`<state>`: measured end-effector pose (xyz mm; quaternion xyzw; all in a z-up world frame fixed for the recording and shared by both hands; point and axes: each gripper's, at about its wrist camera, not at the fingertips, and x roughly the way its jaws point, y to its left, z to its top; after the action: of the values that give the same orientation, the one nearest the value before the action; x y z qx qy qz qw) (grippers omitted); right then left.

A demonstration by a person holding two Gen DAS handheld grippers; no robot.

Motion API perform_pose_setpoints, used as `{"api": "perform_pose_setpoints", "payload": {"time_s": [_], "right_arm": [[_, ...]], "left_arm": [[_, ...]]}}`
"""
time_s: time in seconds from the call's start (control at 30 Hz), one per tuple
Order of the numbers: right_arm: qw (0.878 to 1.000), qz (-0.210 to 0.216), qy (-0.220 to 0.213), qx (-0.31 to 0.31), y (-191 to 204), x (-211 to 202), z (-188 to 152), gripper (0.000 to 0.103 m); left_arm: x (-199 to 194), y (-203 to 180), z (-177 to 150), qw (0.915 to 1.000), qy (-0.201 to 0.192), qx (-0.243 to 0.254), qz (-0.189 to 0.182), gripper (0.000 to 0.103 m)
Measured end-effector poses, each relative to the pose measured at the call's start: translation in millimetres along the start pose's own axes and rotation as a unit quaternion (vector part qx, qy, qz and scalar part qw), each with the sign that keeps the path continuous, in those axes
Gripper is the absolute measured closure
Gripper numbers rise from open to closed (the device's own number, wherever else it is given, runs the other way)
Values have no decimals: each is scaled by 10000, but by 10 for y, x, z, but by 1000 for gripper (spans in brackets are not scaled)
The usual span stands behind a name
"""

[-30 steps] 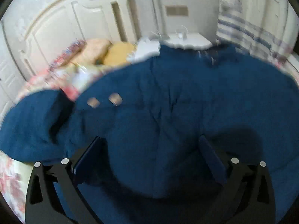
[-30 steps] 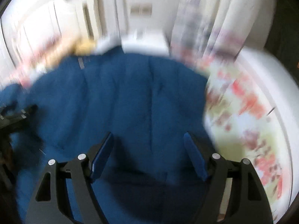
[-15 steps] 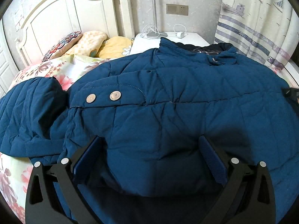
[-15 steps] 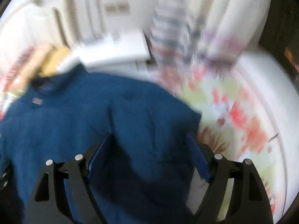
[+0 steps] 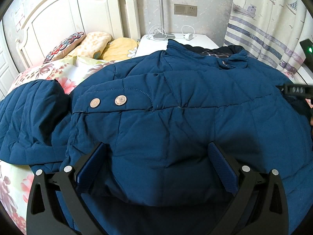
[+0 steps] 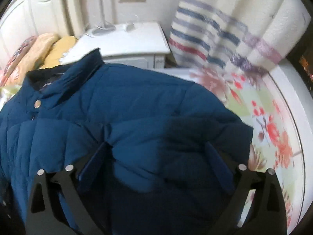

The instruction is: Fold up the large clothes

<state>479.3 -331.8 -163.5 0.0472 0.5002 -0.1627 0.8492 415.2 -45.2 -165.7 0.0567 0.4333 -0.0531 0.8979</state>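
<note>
A large dark blue quilted jacket lies spread on the floral bed, collar toward the nightstand, with two round snaps on a flap at its left. One sleeve lies out to the left. My left gripper is open, its jaws wide apart over the jacket's near part. The jacket also fills the right wrist view. My right gripper is open over the jacket's right shoulder area, near its right edge. Part of the right gripper shows at the far right of the left wrist view.
A floral bedsheet shows to the right of the jacket. Pillows lie by the white headboard. A white nightstand with a lamp base and charger stands behind the collar. A striped curtain hangs at the right.
The right gripper has swung to the right, from the jacket's middle to its right shoulder and edge. The left gripper has held nearly still over the jacket. Both stayed open.
</note>
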Motion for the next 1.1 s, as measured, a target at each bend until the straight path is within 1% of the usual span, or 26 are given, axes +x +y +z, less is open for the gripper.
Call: {"api": "perform_pose_setpoints", "payload": {"time_s": [0.03, 0.07, 0.1, 0.13, 0.17, 0.2, 0.23, 0.27, 0.3, 0.33, 0.4, 0.43, 0.5, 0.53, 0.57, 0.6, 0.63, 0.7, 0.77, 0.8, 0.83, 0.87, 0.93, 1.0, 1.07, 1.1], "right_arm": [[9996, -84, -195, 169, -2, -138, -2, 13], [9988, 1, -430, 231, 55, -239, 3, 13], [9967, 241, -754, 193, 148, -363, 6, 13], [9947, 480, -905, -41, 292, -423, 3, 11], [9937, 630, -853, -350, 448, -401, -1, 6], [9927, 741, -680, -658, 618, -314, -12, 4], [9912, 808, -321, -996, 796, -116, -50, 4], [9914, 691, -181, -1092, 871, 7, -65, 2], [9915, 654, -355, -1067, 895, 48, -87, 2], [9918, 692, -393, -1000, 880, 65, -80, 2], [9936, 703, -243, -846, 844, 40, -43, 2], [9942, 689, -337, -754, 820, -33, -36, 4], [9913, 824, -816, -619, 761, -226, -48, 4], [9893, 768, -1075, -615, 739, -265, -41, 3], [9910, 534, -1050, -629, 716, -197, -10, 3], [9936, 396, -832, -656, 704, -59, 10, 3], [9952, 552, -476, -655, 657, 141, 18, 2], [9941, 892, -432, -439, 556, 147, 31, 2], [9940, 932, -322, -480, 501, 73, 43, 3], [9946, 880, -411, -364, 432, -49, 5, 3], [9928, 1010, -612, -197, 342, -219, -78, 3], [9889, 1253, -791, -92, 302, -398, -199, 3], [9857, 1434, -881, -121, 297, -633, -466, 3], [9883, 1213, -784, -488, 419, -687, -716, 3], [9895, 729, -533, -1126, 617, -516, -946, 3], [9886, 617, -708, -1180, 670, -535, -1023, 3]], "left_arm": [[4, -1, 3, 10000, 4, 3, 5, 4], [7, 1, 5, 10000, 9, 1, 3, 4], [5, 2, 3, 10000, 5, -3, 0, 4], [3, 0, 0, 10000, 3, -3, 0, 4], [1, 1, -2, 10000, -1, -7, -3, 4], [0, 5, 0, 10000, -2, -14, -11, 4], [5, 8, 1, 10000, -4, -19, -19, 4], [6, 5, 0, 10000, -7, -24, -25, 4], [10, 11, 2, 10000, -13, -32, -41, 4], [12, 16, 4, 10000, -15, -45, -57, 4], [16, 15, 6, 10000, -13, -38, -51, 4], [18, 19, 10, 10000, -14, -25, -36, 4], [20, 18, 11, 10000, -11, -31, -42, 4], [17, 15, 10, 10000, -11, -27, -38, 4], [14, 12, 9, 10000, -14, -21, -31, 4], [15, 22, 12, 10000, -14, -31, -40, 4], [15, 24, 14, 10000, -17, -40, -56, 4], [16, 18, 15, 10000, -17, -47, -70, 4], [17, 12, 11, 10000, -18, -39, -58, 4], [15, 21, 18, 10000, -20, -47, -69, 4], [15, 21, 15, 10000, -21, -54, -75, 4], [11, 23, 16, 9999, -34, -74, -97, 4], [-1, 52, 12, 9997, -81, -145, -190, 4], [-38, 125, 7, 9984, -196, -331, -420, 4], [-104, 240, -7, 9944, -385, -628, -761, 4], [-145, 300, -16, 9917, -481, -773, -904, 4]]}}
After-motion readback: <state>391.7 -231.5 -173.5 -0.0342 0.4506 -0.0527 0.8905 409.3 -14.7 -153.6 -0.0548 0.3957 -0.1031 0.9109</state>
